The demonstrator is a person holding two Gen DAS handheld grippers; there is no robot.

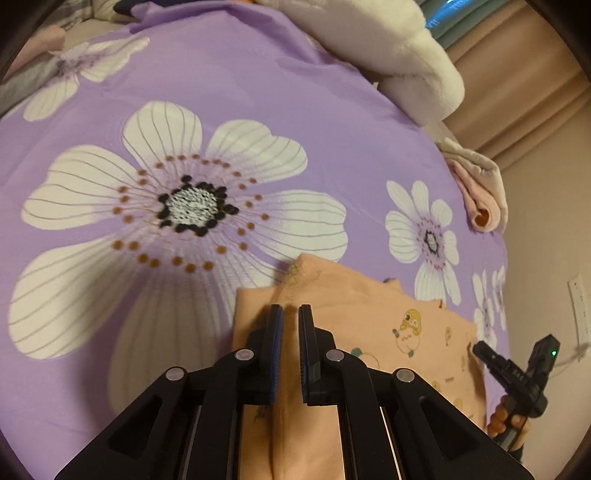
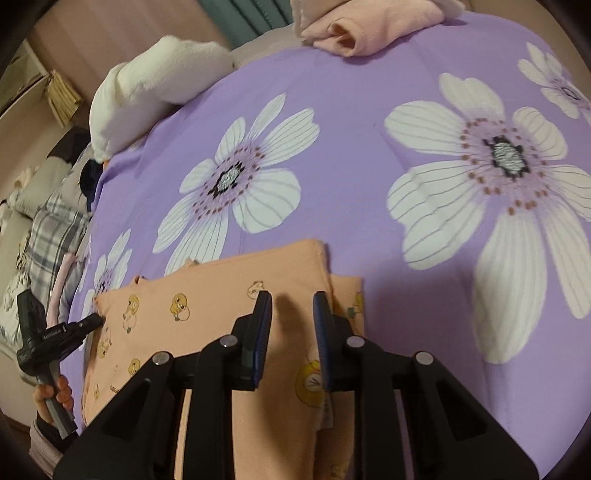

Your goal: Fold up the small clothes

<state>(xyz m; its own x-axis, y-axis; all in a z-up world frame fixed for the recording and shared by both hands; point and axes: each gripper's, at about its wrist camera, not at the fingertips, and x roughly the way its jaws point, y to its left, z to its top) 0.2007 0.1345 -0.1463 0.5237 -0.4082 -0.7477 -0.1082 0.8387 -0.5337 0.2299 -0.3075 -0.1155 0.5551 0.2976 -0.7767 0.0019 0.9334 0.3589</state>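
The peach garment (image 1: 369, 325) with duck prints is lying folded near the bed's front edge, on the purple flowered sheet (image 1: 258, 92), which is stretching wide and bare beyond it. The left gripper (image 1: 290, 314) is hovering over the garment's left part, jaws slightly parted, holding nothing. The right gripper (image 2: 292, 302) is hanging above its right edge, jaws apart and empty. A pink folded cloth (image 2: 369, 29) is sitting at the far edge.

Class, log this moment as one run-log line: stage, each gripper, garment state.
stage: mid-fold | left gripper: open, over peach garment | right gripper: open, over it | garment: partly folded on purple floral bedsheet
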